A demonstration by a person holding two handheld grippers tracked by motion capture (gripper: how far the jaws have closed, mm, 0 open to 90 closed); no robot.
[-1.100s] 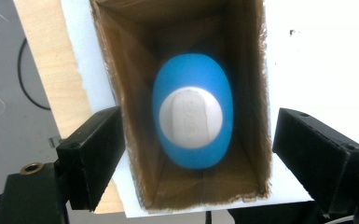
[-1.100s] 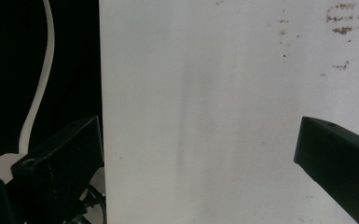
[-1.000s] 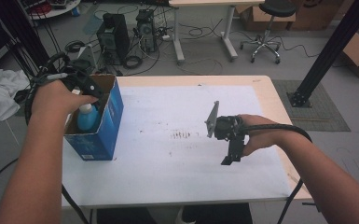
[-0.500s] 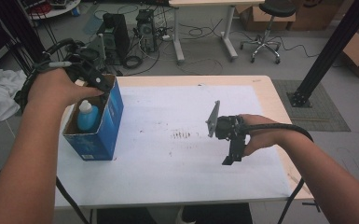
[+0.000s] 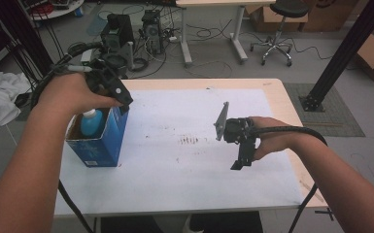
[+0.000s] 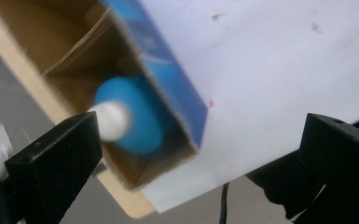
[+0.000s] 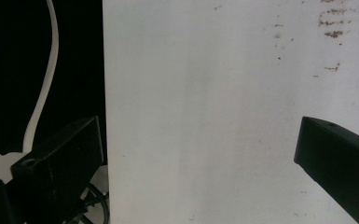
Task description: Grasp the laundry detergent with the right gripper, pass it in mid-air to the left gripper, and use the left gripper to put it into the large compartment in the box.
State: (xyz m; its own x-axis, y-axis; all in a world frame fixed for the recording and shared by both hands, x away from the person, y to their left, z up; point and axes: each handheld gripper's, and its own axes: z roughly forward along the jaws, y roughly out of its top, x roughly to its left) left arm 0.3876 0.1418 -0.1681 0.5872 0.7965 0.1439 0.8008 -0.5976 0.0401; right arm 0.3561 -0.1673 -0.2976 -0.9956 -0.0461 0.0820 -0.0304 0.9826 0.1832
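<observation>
A blue bottle with a white cap (image 5: pixel 91 122) stands inside an open blue cardboard box (image 5: pixel 102 145) at the table's left side. My left gripper (image 5: pixel 120 99) hovers above the box's far right corner. Its jaws have just been opening and stand wide, with nothing between them. In the left gripper view the bottle (image 6: pixel 137 116) lies below in the box (image 6: pixel 168 74), beyond the left gripper (image 6: pixel 200 154). My right gripper (image 5: pixel 240 158) hangs over the white table cover (image 5: pixel 175 165) at the right, pointing at the near edge. In the right gripper view the right gripper (image 7: pixel 196 158) is open and empty.
Brown smudges (image 5: pixel 189 141) mark the middle of the cover. Behind the table, computer towers (image 5: pixel 153 29), cables and an office chair (image 5: pixel 274 29) stand on the floor. A black post (image 5: pixel 340 53) rises at the right, and a white cloth (image 5: pixel 0 102) lies at the left.
My left gripper has lifted up and back out of the box with its jaws spreading, leaving the bottle inside. The right hand has kept still.
</observation>
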